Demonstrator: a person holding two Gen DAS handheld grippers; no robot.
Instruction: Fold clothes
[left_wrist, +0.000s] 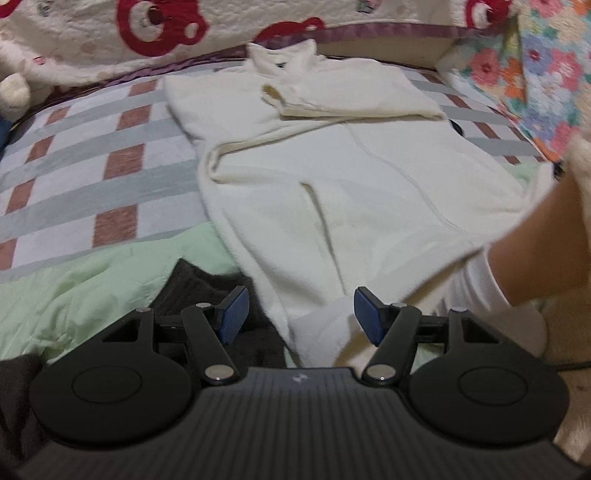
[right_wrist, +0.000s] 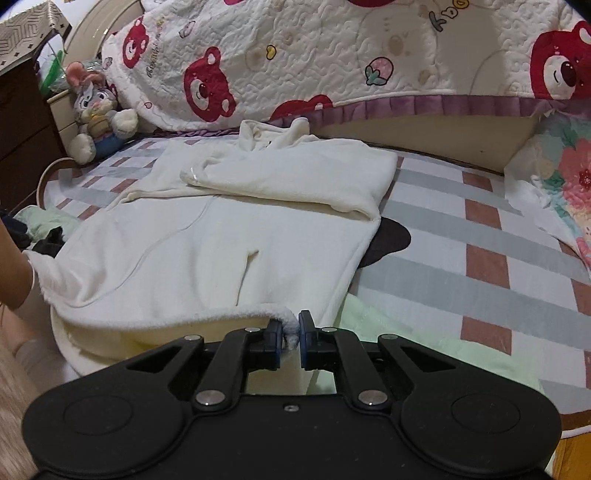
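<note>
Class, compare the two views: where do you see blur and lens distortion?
Left wrist view: the arm at right is smeared, the garment soft. Right wrist view: sharper; the quilt edge and bed stripes bow from the fisheye.

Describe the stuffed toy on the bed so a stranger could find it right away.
Start at the white quilt printed with red bears draped along the far side of the checked bed. Follow it to its left end, by the dark wooden cabinet. There sits a grey plush rabbit with pink-lined ears and cream paws, the only toy there, beyond the spread cream fleece garment.
</note>
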